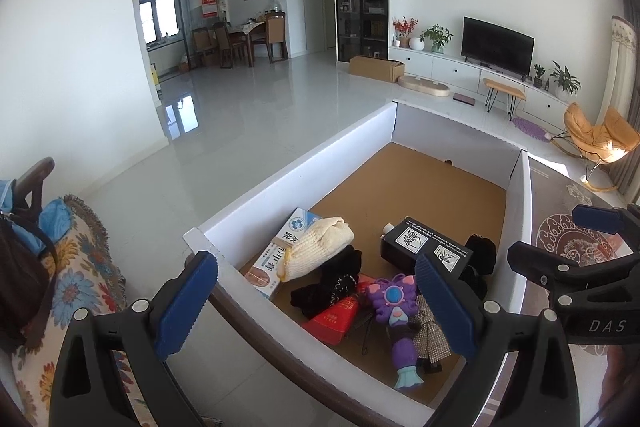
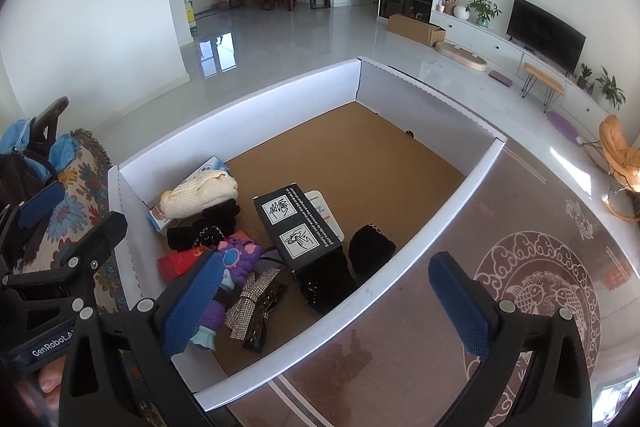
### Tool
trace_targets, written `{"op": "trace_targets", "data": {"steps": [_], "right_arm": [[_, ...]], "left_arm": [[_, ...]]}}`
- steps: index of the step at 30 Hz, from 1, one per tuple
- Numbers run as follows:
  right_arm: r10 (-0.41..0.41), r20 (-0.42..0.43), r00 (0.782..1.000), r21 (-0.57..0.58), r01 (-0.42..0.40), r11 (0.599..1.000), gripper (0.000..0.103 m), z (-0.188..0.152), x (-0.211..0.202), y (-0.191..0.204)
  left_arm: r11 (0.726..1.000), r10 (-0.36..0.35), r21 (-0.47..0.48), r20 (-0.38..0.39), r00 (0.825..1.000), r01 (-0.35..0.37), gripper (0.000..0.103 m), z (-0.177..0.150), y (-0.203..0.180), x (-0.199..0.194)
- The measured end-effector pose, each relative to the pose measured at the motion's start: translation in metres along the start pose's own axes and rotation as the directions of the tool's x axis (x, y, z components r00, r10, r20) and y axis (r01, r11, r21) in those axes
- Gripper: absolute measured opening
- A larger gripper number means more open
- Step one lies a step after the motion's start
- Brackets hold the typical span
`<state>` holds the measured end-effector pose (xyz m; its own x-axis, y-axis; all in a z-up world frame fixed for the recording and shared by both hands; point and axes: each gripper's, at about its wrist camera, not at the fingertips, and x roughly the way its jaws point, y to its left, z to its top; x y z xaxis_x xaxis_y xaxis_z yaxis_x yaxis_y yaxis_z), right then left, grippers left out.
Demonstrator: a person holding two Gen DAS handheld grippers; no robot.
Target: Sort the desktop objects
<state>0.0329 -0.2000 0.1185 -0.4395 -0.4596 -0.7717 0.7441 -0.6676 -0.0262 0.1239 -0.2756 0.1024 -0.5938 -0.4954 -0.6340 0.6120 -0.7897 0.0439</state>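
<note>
In the near corner of the white-walled box (image 2: pixel 440 195), your sorted things lie heaped: a purple toy (image 1: pixel 394 311) with its long axis running toward you, teal foot nearest, and a black carton (image 2: pixel 298 225) angled away to the left. Your left gripper (image 1: pixel 316 307) and right gripper (image 2: pixel 326 307) both gape wide, holding nothing.

free: box (image 2: pixel 400 163) far half (bare floor) | blocked: near corner, piled black case (image 2: pixel 298 223)

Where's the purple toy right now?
In both wrist views the purple toy lies in the white box, at its near end, between the red packet and the sparkly bow.
</note>
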Motion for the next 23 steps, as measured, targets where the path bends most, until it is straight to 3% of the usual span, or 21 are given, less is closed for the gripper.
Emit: {"op": "trace_targets", "data": {"steps": [6, 12, 19, 23], "right_arm": [[-0.021, -0.010, 1.000, -0.003, 0.021, 1.000, 0.102, 0.001, -0.001, 0.005], [-0.019, -0.019, 1.000, 0.014, 0.020, 1.000, 0.102, 0.005, -0.003, 0.008], [-0.029, -0.027, 0.999, 0.015, 0.030, 0.999, 0.102, 0.005, 0.004, 0.009], [-0.026, -0.035, 0.999, 0.027, 0.027, 0.999, 0.102, 0.004, 0.006, 0.006]], "left_arm": [[1.000, -0.006, -0.015, -0.074, 0.997, 0.005, 0.101, 0.000, 0.007, 0.003], [0.999, -0.025, -0.022, -0.064, 0.998, 0.023, 0.101, 0.003, 0.012, -0.001], [0.991, -0.114, -0.078, -0.065, 0.991, 0.109, 0.102, 0.006, 0.020, -0.002], [0.991, -0.089, -0.099, -0.032, 0.996, 0.085, 0.102, 0.006, 0.024, -0.006]]}}
